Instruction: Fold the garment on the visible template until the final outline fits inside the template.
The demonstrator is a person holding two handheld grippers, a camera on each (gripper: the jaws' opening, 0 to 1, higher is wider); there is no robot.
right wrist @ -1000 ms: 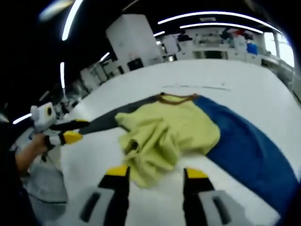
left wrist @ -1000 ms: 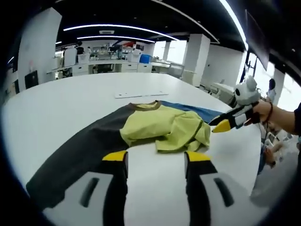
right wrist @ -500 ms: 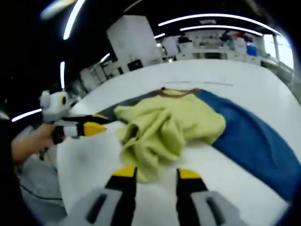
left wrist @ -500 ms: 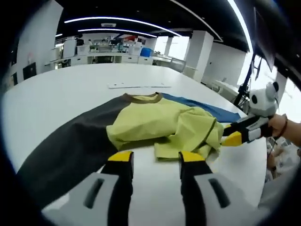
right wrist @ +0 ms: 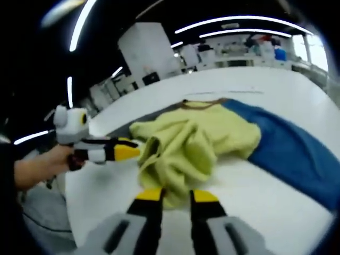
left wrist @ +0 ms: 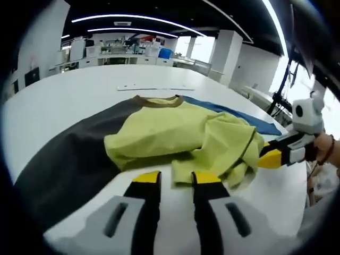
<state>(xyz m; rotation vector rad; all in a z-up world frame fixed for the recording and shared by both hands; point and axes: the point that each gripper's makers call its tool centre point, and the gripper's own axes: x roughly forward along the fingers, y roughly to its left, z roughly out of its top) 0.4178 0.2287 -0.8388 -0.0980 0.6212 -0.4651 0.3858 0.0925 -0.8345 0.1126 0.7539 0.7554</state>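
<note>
Where both nearly-closed tongs (left wrist: 176,179) (right wrist: 176,195) meet its hem: a crumpled yellow-green garment (left wrist: 183,139), dark and blue sleeves spread flat.

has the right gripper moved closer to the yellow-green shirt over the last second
Yes. In the left gripper view, the right gripper has come in from beside the blue sleeve to the crumpled edge of the yellow-green shirt.

Bright overhead strip lights, window glare, fisheye bending, right gripper view blurred
</note>
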